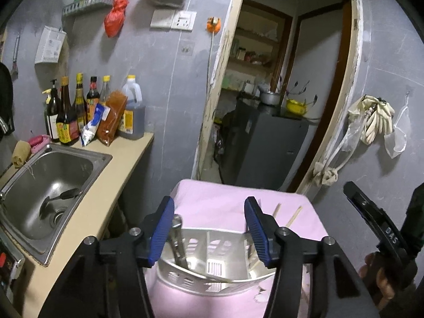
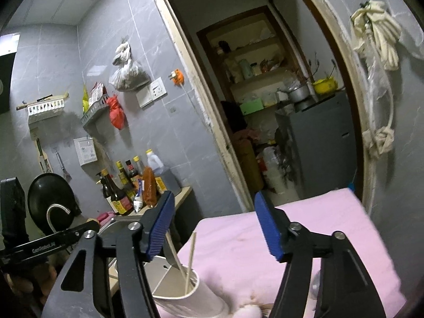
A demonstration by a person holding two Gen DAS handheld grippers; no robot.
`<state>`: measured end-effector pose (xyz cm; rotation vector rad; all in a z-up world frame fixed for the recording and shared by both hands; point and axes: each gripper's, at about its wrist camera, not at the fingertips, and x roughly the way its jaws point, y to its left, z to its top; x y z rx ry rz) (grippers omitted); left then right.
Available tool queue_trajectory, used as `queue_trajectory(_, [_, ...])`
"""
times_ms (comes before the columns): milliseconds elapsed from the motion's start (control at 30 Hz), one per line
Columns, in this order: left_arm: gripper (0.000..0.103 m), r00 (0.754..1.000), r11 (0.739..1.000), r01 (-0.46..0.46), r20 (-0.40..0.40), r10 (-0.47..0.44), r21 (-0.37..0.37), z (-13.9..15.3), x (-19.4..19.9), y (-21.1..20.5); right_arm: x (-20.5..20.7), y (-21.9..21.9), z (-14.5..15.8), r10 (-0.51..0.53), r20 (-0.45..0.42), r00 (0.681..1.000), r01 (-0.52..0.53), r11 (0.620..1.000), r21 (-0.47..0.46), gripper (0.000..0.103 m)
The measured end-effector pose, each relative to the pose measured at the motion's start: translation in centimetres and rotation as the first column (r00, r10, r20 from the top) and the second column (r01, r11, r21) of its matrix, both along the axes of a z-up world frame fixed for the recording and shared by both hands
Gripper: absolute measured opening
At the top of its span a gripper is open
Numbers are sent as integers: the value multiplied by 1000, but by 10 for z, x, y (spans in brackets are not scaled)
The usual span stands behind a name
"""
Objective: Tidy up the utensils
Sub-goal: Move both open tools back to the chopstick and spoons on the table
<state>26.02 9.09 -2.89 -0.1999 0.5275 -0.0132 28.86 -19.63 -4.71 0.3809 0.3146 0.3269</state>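
Left wrist: caddy [image 1: 212,270] base behind tool [image 1: 209,230].

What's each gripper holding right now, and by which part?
Nothing. Left gripper and right gripper are both open with nothing between the pads. The chopsticks stand loose in the white holder.

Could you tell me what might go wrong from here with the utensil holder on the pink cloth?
1. The white utensil holder sits on soft pink cloth, so a nudge from the open left gripper might tip it.
2. The chopsticks lean loosely and could snag the open right gripper.
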Motion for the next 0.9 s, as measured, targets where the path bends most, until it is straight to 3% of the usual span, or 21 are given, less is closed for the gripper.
queue_trajectory(33, [55, 1000, 1000, 2, 3, -2, 5, 2, 0, -4, -4, -6, 4, -9, 6, 1000, 9, 1000, -6, 66])
queue_trajectory(100, [62, 1000, 1000, 8, 20, -8, 17, 8, -3, -14, -11, -16, 12, -29, 16, 999, 29, 999, -22, 80])
queue_trajectory(200, [77, 998, 999, 5, 56, -7, 39, 15, -9, -31, -21, -33, 23, -62, 35, 997, 63, 997, -48, 86])
queue_trajectory(300, [84, 996, 998, -3, 92, -2, 57, 20, -14, -50, -29, -47, 33, -91, 53, 994, 95, 992, -86, 96])
queue_trajectory(533, [99, 988, 998, -31, 153, 22, 62, 22, -20, -91, -40, -80, 44, -114, 83, 990, 126, 980, -152, 101])
queue_trajectory(900, [101, 987, 993, 1, 161, -20, 115, 2, -17, -169, -33, -146, 32, -144, 62, 988, 153, 967, -203, 101])
